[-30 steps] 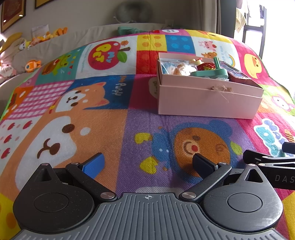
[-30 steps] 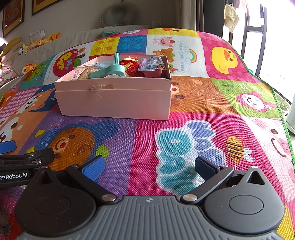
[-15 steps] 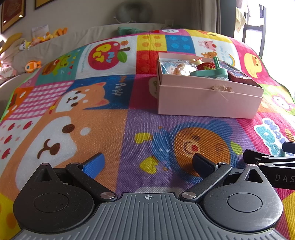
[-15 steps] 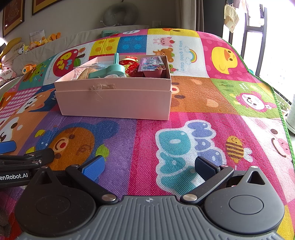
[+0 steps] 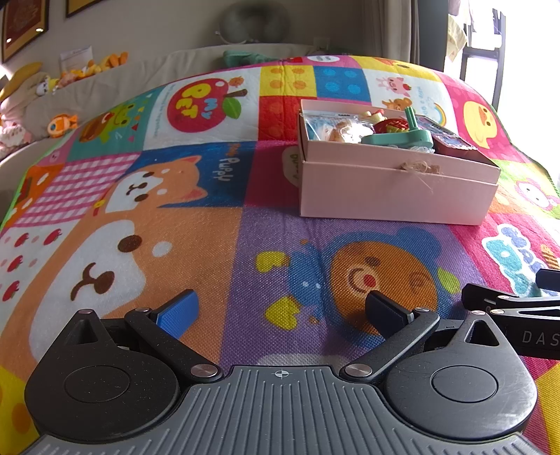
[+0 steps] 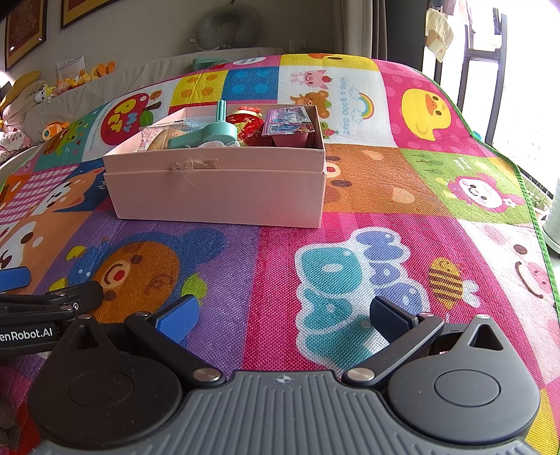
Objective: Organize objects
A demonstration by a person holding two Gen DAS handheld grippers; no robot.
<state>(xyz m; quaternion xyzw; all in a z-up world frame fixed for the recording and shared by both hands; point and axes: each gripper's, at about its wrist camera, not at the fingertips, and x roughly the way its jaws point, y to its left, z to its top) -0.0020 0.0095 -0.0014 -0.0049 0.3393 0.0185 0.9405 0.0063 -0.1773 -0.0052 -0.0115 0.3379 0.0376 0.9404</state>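
A pink cardboard box [image 5: 395,192] stands open on the colourful play mat, ahead and to the right in the left wrist view and ahead to the left in the right wrist view [image 6: 217,196]. Inside lie a teal plastic toy [image 6: 206,136], a red item [image 6: 246,122], a small pink packet with a printed lid [image 6: 288,126] and a clear bag of toys [image 5: 332,127]. My left gripper [image 5: 280,309] is open and empty, low over the mat. My right gripper [image 6: 283,316] is open and empty, beside it to the right. Both are well short of the box.
The play mat [image 5: 217,224] covers the whole surface; its green edge [image 6: 525,196] runs down the right. Plush toys [image 5: 63,122] sit along the far left. A grey neck pillow [image 6: 229,31] hangs on the back wall. A bright window is at the right.
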